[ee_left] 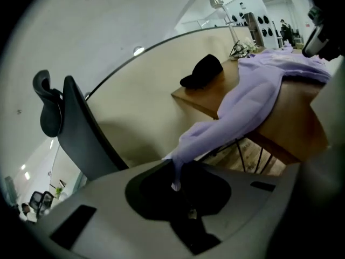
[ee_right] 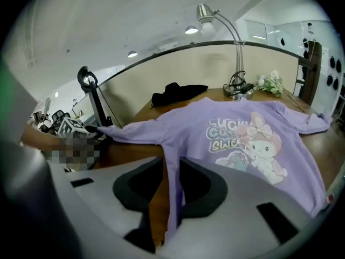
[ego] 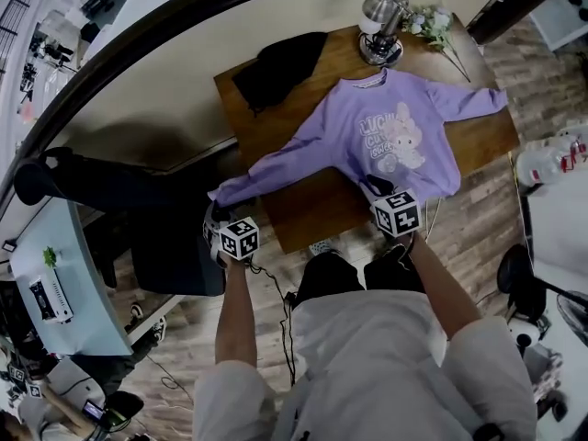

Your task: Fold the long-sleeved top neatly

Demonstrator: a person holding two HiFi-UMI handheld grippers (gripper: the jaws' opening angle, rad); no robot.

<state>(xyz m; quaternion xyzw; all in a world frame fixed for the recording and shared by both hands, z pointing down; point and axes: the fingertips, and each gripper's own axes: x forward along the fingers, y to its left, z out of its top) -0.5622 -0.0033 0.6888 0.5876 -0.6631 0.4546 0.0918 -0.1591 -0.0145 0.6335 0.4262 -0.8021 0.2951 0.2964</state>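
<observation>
As both arms (ego: 237,310) extend, left gripper (ego: 215,217) and right gripper (ego: 374,188) pinch the top (ego: 367,127).

the head camera looks steeply down over the whole wooden table (ego: 303,205). the camera on the left gripper (ego: 215,211) sits low off the table's near left corner, facing its far edge. the one on the right gripper (ego: 375,189) sits close at the near edge, facing across. all three share the purple top (ego: 386,127) and lamp (ego: 381,26).

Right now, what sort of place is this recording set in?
Probably an open office or lab: a wooden table with a desk lamp, an office chair beside it, and a curved partition behind.
</observation>
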